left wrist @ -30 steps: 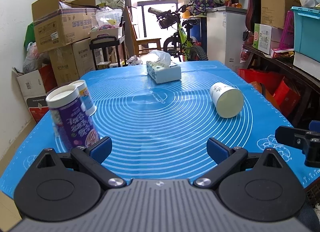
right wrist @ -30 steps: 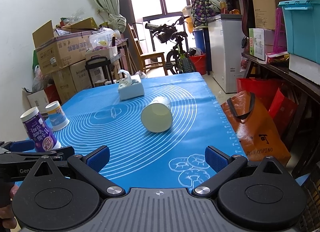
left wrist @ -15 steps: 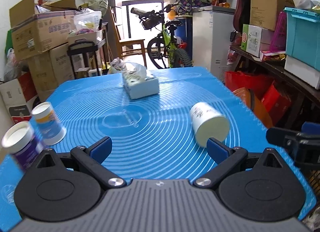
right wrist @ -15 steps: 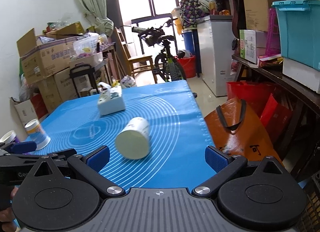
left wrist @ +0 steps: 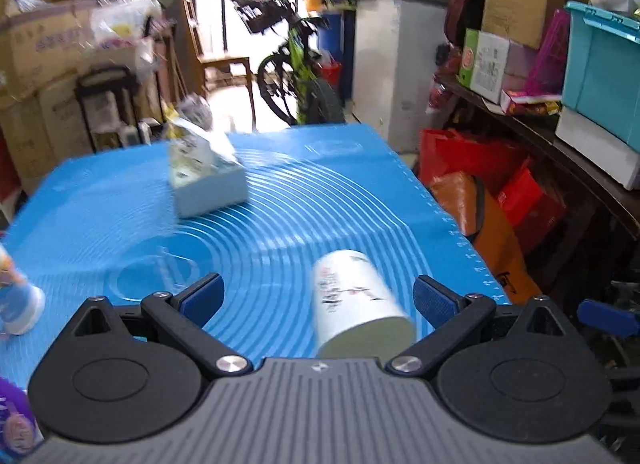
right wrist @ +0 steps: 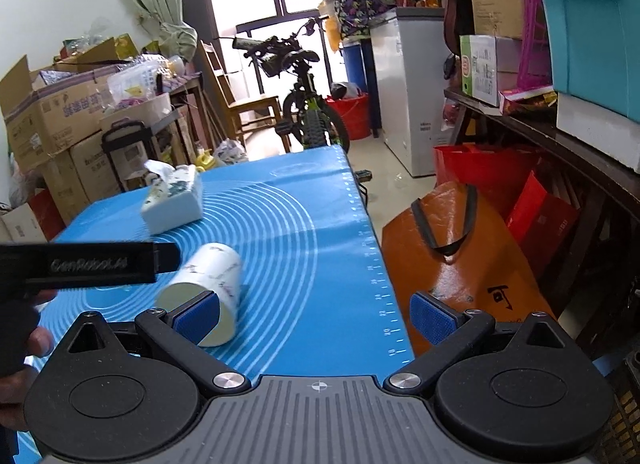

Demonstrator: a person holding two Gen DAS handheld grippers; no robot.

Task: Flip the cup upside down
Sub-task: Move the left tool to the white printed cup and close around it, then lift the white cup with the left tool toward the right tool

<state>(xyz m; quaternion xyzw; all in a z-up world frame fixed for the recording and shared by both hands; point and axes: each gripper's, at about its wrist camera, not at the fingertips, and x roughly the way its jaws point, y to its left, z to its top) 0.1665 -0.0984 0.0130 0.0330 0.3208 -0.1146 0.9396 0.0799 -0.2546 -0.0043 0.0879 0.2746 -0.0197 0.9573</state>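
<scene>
Two grippers are sitting wide apart over the table, and I am reading the scene from my left side across. At the far left of the left wrist view, a small cup (left wrist: 18, 304) is standing on the blue mat (left wrist: 280, 200), blurred, with a purple one (left wrist: 14, 424) poking in at the bottom corner. Cardboard boxes (right wrist: 52, 120) are piling up against the left wall, with a black cart (right wrist: 128, 152) beside them. A tissue box (left wrist: 206, 180) is resting near the mat's far end, left of centre. Behind it a bicycle (right wrist: 304, 104) is leaning in front of the bright window, with a white freezer (right wrist: 412, 92) to its right.

My left gripper (left wrist: 318, 298) is spreading its fingers wide, holding nothing. Between them, nearer the right finger, the white cup (left wrist: 358, 304) is lying on its side on the mat, its flat end facing the camera; whether a finger is touching it, I cannot tell.

My right gripper (right wrist: 316, 314) is gaping wide too, and empty. It is pointing past the mat's right edge, so the cup (right wrist: 208, 288) is showing partly behind its left finger (right wrist: 198, 316). Off the table's right side an orange bag (right wrist: 460, 256) and red bags (right wrist: 480, 168) are sitting on the floor, and teal bins (right wrist: 592, 36) are stacking on a dark shelf.
</scene>
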